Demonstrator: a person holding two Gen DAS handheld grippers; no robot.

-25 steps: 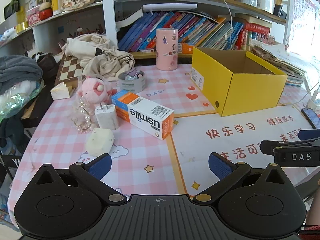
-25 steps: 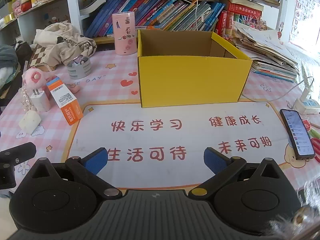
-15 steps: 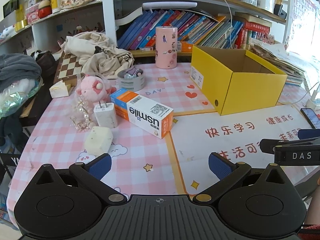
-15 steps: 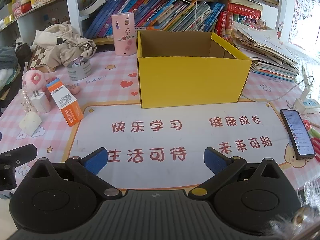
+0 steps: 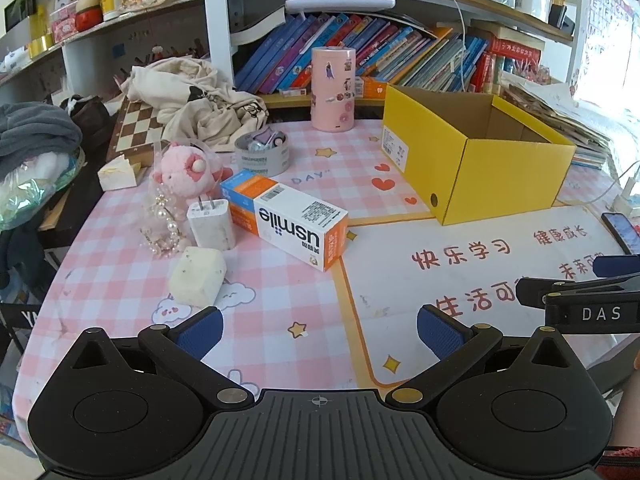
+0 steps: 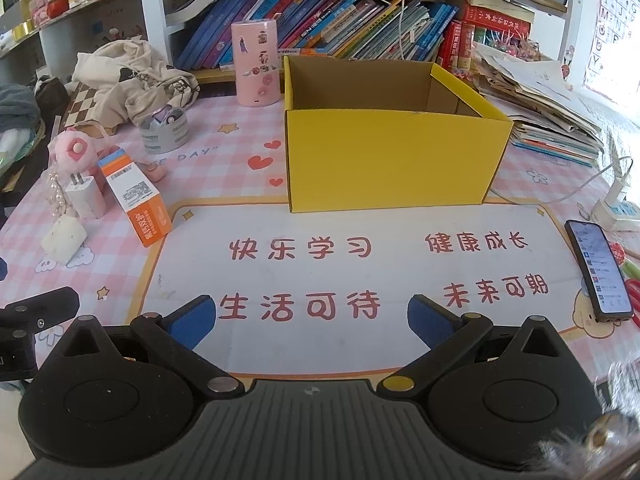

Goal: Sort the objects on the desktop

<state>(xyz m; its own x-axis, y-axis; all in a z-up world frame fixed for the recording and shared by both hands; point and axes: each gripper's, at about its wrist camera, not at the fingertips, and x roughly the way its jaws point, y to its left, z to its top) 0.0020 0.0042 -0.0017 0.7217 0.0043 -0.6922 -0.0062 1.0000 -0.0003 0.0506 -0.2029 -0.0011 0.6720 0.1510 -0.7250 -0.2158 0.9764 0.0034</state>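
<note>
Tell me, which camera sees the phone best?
The right wrist view: the whole phone lies flat on the mat, screen lit. In the left wrist view only its corner shows at the picture's right edge.

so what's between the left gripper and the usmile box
Nothing but bare checked tablecloth lies between the open left gripper and the usmile box; the white block sits off to the side. Left wrist view.

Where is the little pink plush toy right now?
In the left wrist view, the pink plush toy sits on the table's left side, just behind the white charger plug, near the pearl beads.
</note>
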